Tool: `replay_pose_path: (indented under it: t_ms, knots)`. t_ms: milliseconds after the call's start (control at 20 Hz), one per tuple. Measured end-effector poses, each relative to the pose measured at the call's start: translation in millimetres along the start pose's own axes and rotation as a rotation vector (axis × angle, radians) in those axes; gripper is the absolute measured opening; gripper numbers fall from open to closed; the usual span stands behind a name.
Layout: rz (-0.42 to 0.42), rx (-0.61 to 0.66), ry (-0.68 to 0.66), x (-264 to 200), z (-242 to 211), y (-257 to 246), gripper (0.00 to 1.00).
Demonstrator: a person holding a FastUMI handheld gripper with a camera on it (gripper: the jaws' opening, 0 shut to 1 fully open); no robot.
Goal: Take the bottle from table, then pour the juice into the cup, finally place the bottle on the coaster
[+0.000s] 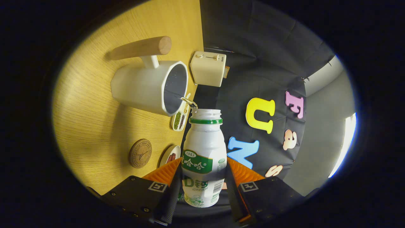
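One bottle (204,158), white plastic with a green neck ring and a green-and-white label, is held in the gripper (204,167), both fingers pressed against its sides at label height, the jaws open only as wide as its body. The camera is rolled, so the wooden table (91,107) stands as a vertical plane beside the bottle; relative to that surface the bottle's long axis runs roughly parallel to the tabletop, that is, tipped on its side, with the uncapped mouth pointing away from the fingers. The mouth sits just beside the lower rim of the cup (152,87), a white faceted vessel with a wooden handle, and a thin stream or droplet (189,102) bridges the two, though its exact nature is hard to make out. Label writing: "1987" in a small oval, Chinese characters below, a large "D", and a barcode. One round wooden coaster (140,153) with an engraved emblem lies on the table near the fingers. Two small dishes (180,118) of foodstuffs, and one cream toaster (208,68), sit beyond the cup.
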State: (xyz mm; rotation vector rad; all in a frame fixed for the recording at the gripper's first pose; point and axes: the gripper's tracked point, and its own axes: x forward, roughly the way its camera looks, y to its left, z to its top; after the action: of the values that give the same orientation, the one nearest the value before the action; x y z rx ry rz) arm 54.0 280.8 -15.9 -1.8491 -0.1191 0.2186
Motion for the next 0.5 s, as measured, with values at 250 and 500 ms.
replay_pose_path:
  t_ms: [250, 500]
  knots:
    - [-0.006, -0.022, 0.003, 1.0, -0.1, -1.4, 0.68]
    - [-0.028, -0.049, 0.006, -2.1, 3.4, -3.3, 0.68]
